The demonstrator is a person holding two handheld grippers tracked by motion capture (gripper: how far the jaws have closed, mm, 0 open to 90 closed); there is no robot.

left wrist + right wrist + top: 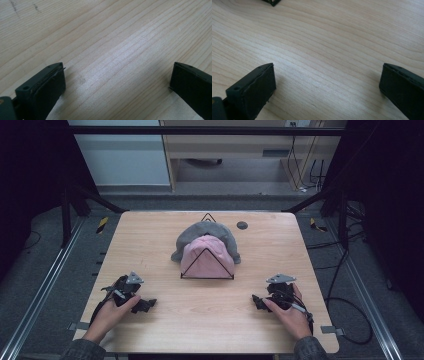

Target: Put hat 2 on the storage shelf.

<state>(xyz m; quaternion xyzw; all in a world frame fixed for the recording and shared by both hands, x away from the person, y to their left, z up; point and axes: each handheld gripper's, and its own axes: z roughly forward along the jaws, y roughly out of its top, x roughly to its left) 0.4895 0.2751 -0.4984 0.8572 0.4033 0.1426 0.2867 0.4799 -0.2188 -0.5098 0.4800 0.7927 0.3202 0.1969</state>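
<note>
A pink cloth (207, 258) lies folded in the middle of the wooden table (150, 250), on top of a grey cloth (200, 233) that sticks out behind it. A black triangle outline (207, 265) is marked over the pink cloth. My left gripper (144, 304) rests on the table at the front left, held by a hand, and is open with nothing in it. At the front right my right gripper (258, 302) also rests on the table, open and empty. Bare wood lies between the jaws in both gripper views (117, 75) (327, 75).
A small black triangle mark (207, 217) and a dark round spot (242, 225) sit near the table's far edge. Black frame legs stand off both far corners. Cables lie on the floor at the right. A corner of the black outline (272, 2) shows at the top of the right gripper view.
</note>
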